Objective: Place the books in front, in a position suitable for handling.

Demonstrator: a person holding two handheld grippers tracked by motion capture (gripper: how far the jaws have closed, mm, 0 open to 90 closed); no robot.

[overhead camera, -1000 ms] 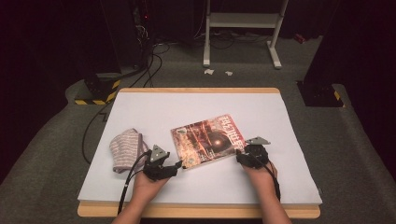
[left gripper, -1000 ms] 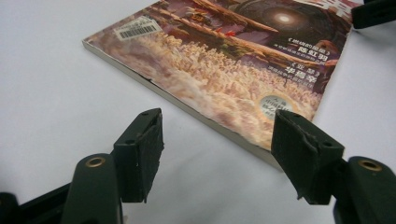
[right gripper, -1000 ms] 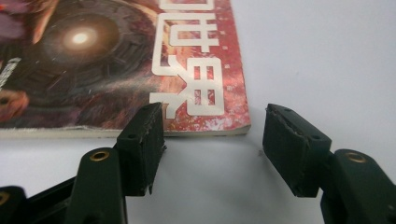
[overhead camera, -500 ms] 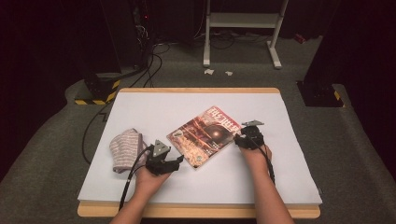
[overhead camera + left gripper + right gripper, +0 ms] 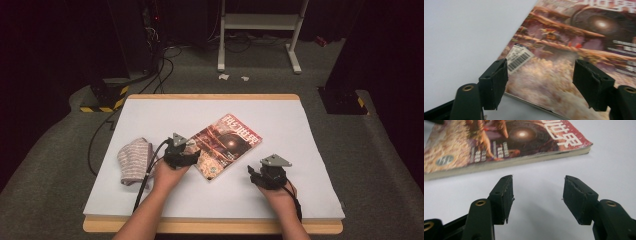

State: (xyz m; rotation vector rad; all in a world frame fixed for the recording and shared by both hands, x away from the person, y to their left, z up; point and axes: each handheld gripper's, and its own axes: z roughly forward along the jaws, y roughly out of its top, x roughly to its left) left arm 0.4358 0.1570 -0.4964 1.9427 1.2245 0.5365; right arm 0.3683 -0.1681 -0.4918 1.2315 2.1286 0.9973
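Note:
A magazine (image 5: 226, 144) with a reddish cover lies slantwise in the middle of the white tabletop (image 5: 300, 125). My left gripper (image 5: 193, 155) is at its near left edge. In the left gripper view the gripper (image 5: 540, 72) hangs open over the cover (image 5: 579, 50) near the barcode label (image 5: 519, 57); its jaws have just been opening and the pads press on nothing. My right gripper (image 5: 257, 172) rests on the table a short way off the magazine's near right side. It (image 5: 537, 185) is open with bare table between the jaws, which have just been opening, and faces the magazine's page edge (image 5: 506, 163).
A folded striped cloth (image 5: 134, 160) lies on the table left of my left hand. The wooden table edge (image 5: 215, 226) runs along the near side. Cables (image 5: 107, 127) and a white stand's legs (image 5: 260, 30) are on the floor beyond the table.
The magazine has turned to lie more steeply slanted. My left gripper moved forward and right along its edge. My right gripper went up to the magazine, then drew back toward the near edge.

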